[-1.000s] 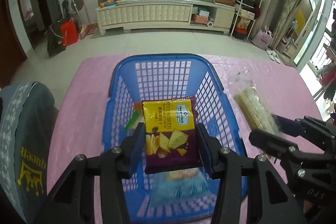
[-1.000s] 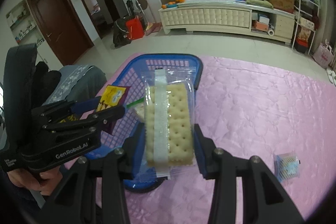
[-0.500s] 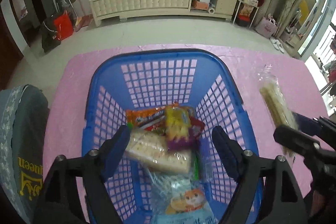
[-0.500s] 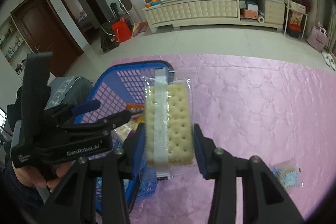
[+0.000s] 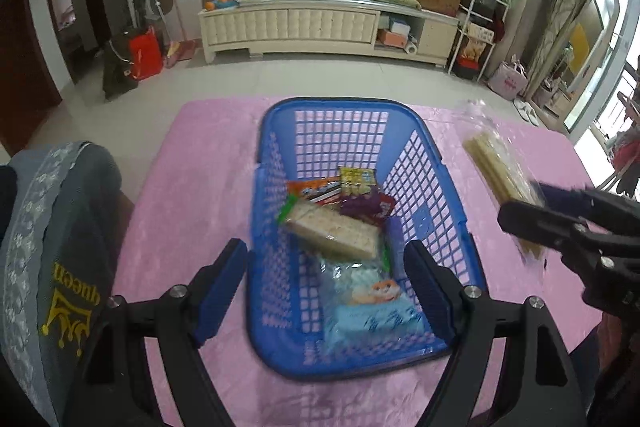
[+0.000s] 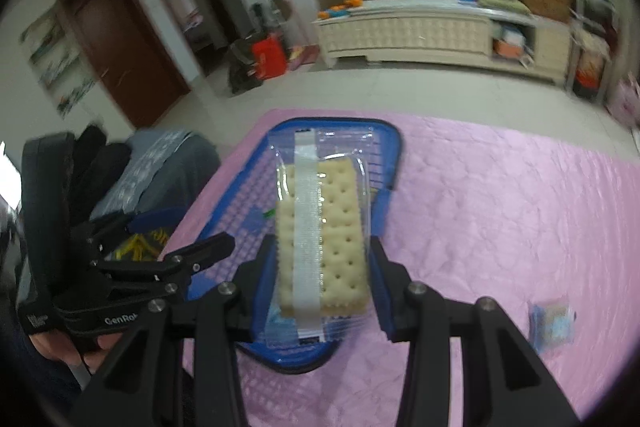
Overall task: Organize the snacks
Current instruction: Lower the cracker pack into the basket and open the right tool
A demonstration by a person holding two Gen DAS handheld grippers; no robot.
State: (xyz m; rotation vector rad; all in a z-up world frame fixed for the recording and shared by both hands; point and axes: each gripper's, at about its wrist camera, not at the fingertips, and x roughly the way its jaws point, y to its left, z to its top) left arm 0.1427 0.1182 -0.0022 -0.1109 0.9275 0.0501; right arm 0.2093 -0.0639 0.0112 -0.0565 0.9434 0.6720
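Observation:
A blue plastic basket (image 5: pixel 432 163) stands on the pink tablecloth and holds several snacks: a yellow and purple chip bag (image 5: pixel 358 187), an orange packet (image 5: pixel 314 189), a cracker pack (image 5: pixel 334 233) and a light blue packet (image 5: pixel 372 315). My left gripper (image 5: pixel 326 287) is open and empty, its fingers either side of the basket's near end. My right gripper (image 6: pixel 322 279) is shut on a clear pack of crackers (image 6: pixel 322 239), held above the basket (image 6: pixel 394 147); the pack also shows in the left wrist view (image 5: pixel 500 167).
A small blue snack packet (image 6: pixel 552 321) lies on the pink tablecloth (image 6: pixel 500 195) at the right. A grey-clothed leg (image 5: pixel 48 247) is at the table's left edge. A white cabinet (image 5: pixel 328 23) stands far across the room.
My left gripper opened and dropped the yellow and purple chip bag into the basket, then drew back. My right gripper carried the cracker pack leftward over the basket.

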